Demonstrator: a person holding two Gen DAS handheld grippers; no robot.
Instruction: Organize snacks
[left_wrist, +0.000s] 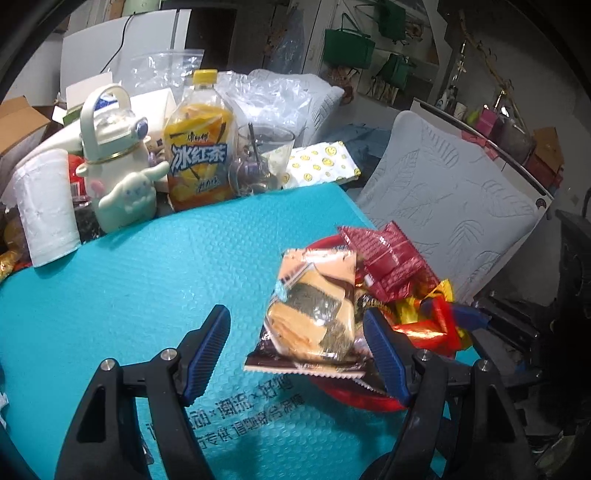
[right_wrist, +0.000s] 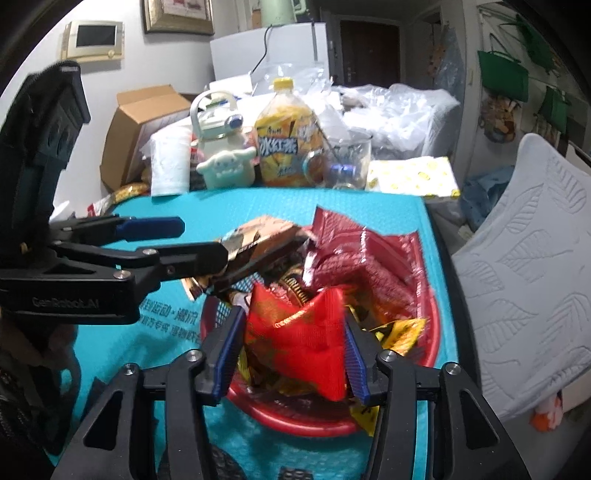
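Right wrist view first: the right tool (right_wrist: 293, 363) hangs over a round red basket (right_wrist: 432, 343) with a bright red snack packet (right_wrist: 303, 332) between its blue pads; the pads look to be at the packet's sides, yet I cannot tell whether they press it. That basket is heaped with snacks: a large dark red bag (right_wrist: 354, 258), yellow wrappers (right_wrist: 402, 332) and more underneath, their print too blurred to read. Reaching in from the left, the left tool (right_wrist: 207, 240) bears the raised lettering "GenRobot.AI" on its black arm. In the left wrist view its jaws stand apart, with a clear cracker packet (left_wrist: 314, 314) between them, lying against the right pad (left_wrist: 384, 350) and free of the other; the packet rests on the basket's heap. Under the basket a teal mat (left_wrist: 147, 277) covers the bench, printed with Chinese characters near its front. Along the bench's far side stand a paper roll (left_wrist: 46, 206), a cream flask with a cartoon dog (left_wrist: 118, 173), a yellow-capped bottle labelled 冰红茶 (left_wrist: 199, 147), a glass mug (left_wrist: 262, 162) and a smiley-patterned pack (left_wrist: 321, 166).
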